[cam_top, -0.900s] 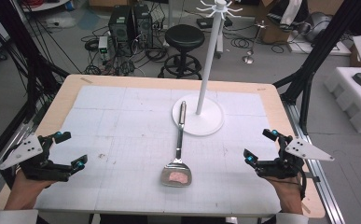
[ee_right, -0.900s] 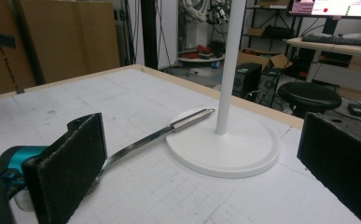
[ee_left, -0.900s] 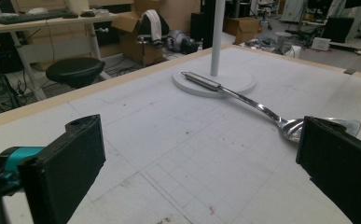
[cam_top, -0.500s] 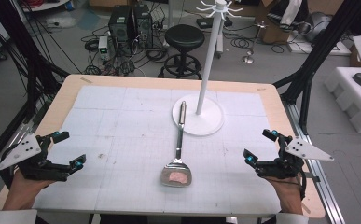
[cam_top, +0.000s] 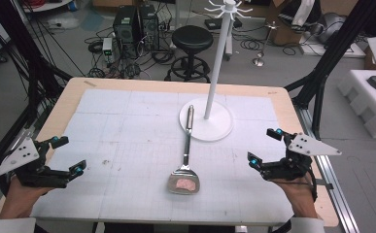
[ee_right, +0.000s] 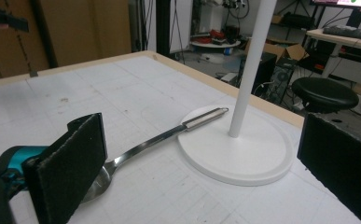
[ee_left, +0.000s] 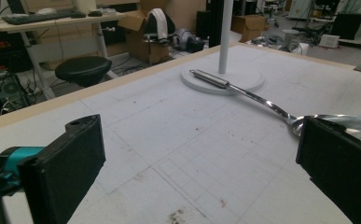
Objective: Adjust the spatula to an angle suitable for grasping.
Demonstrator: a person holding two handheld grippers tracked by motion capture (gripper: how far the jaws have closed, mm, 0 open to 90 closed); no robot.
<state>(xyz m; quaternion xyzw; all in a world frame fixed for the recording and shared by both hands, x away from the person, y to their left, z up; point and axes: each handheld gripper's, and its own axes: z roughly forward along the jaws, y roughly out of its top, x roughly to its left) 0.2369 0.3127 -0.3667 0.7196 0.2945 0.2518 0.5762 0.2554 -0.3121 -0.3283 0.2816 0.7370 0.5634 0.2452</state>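
Spatula [cam_top: 185, 160] lies flat in the middle of the desk [cam_top: 127, 121], its blade toward the person and the end of its handle resting up on the round white base of the hook stand [cam_top: 206, 127]. Nothing has hold of it. Left gripper [cam_top: 65, 156] hovers near the left edge of the desk with its jaws spread wide and nothing between them; right gripper [cam_top: 268, 145] sits near the right edge, also wide open and empty. Both are well apart from the spatula, one to each side, pointing inward at it.

From where I stand the job looks to be at its very start (my guess is the spatula is meant for one of the hooks at the top of the stand [cam_top: 228, 7], though that is only a reading of the layout). Nothing is picked up and nothing hangs on the hooks. What is left, as I judge it: reach in, close on the handle, lift the spatula clear of the base, and carry it wherever it belongs
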